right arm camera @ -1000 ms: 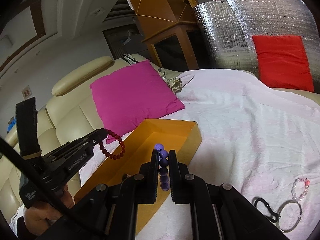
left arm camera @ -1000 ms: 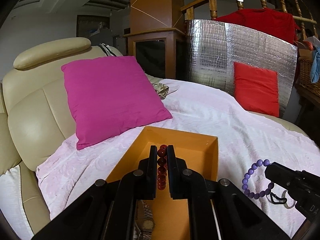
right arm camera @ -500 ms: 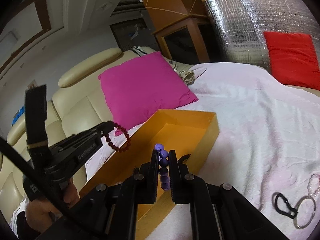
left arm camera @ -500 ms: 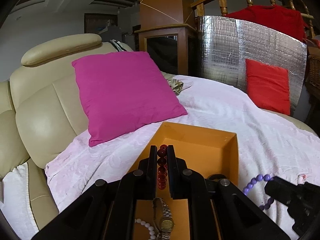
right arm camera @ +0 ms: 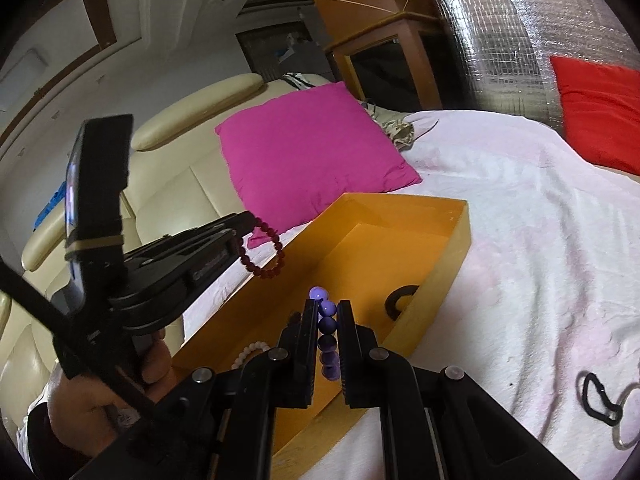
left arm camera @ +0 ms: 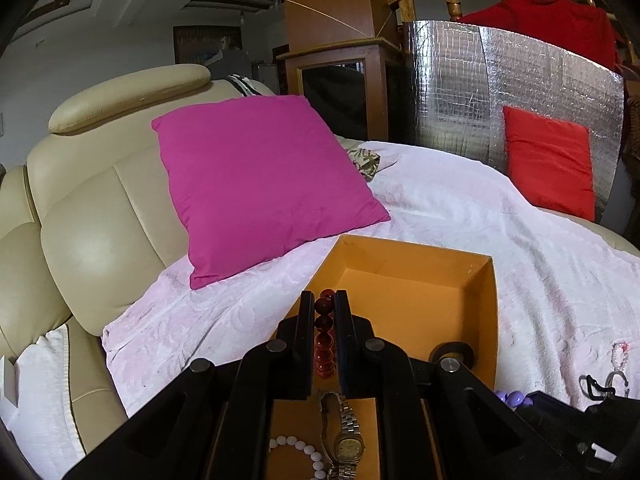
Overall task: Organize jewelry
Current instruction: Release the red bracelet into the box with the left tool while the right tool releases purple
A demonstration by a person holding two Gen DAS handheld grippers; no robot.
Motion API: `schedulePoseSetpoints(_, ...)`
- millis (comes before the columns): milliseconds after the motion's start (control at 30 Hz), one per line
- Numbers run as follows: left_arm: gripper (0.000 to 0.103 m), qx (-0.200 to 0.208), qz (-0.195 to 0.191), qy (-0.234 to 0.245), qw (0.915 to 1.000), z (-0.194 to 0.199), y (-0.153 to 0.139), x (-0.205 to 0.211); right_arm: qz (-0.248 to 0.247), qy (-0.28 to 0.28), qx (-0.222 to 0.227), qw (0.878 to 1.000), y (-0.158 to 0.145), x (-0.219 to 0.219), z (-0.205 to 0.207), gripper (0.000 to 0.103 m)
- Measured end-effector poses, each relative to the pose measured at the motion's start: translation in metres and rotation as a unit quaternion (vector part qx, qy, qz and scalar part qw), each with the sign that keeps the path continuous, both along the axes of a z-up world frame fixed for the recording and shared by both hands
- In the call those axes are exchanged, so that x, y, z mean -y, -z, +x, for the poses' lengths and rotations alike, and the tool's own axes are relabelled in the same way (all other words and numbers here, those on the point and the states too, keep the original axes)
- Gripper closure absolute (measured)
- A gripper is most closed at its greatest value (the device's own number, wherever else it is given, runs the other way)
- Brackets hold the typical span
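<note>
The left tongs (left arm camera: 325, 322) are clamped on a dark red bead bracelet (left arm camera: 324, 334) above the orange box (left arm camera: 486, 304) on the white blanket (left arm camera: 460, 208), and the right tongs (right arm camera: 326, 334) pinch a purple bead bracelet (right arm camera: 327, 326) over the box's near wall. Round beads could roll out of either grip and land on the blanket. Both pairs crowd the same box, so they may bump, or a dropped loop may tangle with the watch (left arm camera: 348, 436) and white bracelet (left arm camera: 298, 446) inside.

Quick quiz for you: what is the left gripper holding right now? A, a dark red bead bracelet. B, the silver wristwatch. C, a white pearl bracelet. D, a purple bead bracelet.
A: the left gripper is closed on the dark red bead bracelet, while the purple bead bracelet sits between the right gripper's fingers, and the wristwatch and white bead bracelet lie in the orange box.
</note>
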State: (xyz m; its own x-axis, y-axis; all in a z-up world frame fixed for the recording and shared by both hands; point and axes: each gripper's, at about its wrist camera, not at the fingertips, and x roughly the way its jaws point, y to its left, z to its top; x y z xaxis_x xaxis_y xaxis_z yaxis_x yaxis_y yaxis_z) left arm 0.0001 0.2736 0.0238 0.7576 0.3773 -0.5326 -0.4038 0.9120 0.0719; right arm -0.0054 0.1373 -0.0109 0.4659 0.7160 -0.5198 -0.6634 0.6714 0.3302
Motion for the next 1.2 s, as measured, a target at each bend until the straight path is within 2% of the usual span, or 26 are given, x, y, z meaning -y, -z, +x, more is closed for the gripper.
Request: schedulePoseSetpoints(1200, 0.094, -0.086, -0.011, -0.02, 0.9961, 0.019, 0.035, -0.019, -0.027, -0.039, -0.022, 0.999, 0.027, -0.028, -0.004, 0.093)
